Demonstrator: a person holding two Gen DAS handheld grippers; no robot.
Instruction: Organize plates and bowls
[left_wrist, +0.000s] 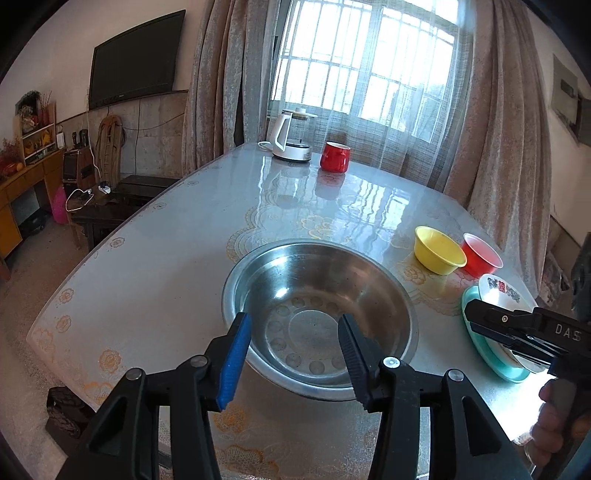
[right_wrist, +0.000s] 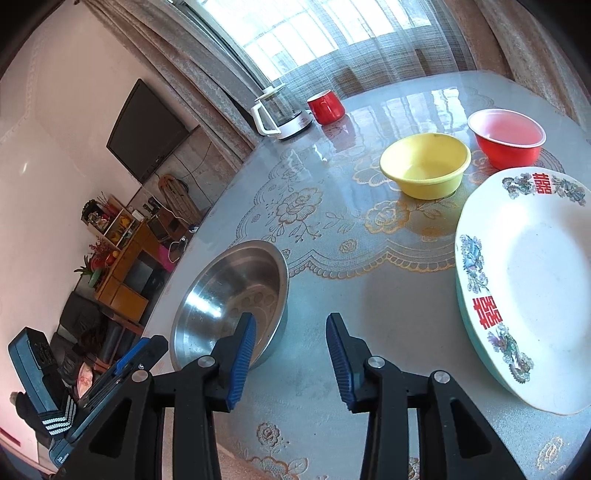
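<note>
- The left gripper (left_wrist: 293, 356) hangs over the near rim of the steel bowl (left_wrist: 319, 314), jaws apart with nothing between the pads — the bowl sits free on the table (left_wrist: 147, 266), toward its left side.
- The right gripper (right_wrist: 291, 360) also has its jaws apart and empty, above bare tablecloth between the steel bowl (right_wrist: 221, 299) and the white plate (right_wrist: 535, 280).
- The white plate, marked with red characters and flower prints, lies on top of a teal plate (left_wrist: 480, 336) at the right edge, so the plates look already stacked.
- The yellow bowl (right_wrist: 424, 164) and the red bowl (right_wrist: 508, 138) stand just beside each other behind the plates, un-nested; a red mug (right_wrist: 327, 105) and a white kettle (right_wrist: 280, 114) stand well apart at the far end.
- My reading: this is a pause between placements — plates gathered, bowls not yet.
- The likely next move is nesting the small bowls, or carrying them into the steel bowl. That calls for a pinch on a thin rim, one pad inside the wall and one outside, then a level lift.
- The glossy cloth may let a light bowl slide, so the closing should be square on the rim.
</note>
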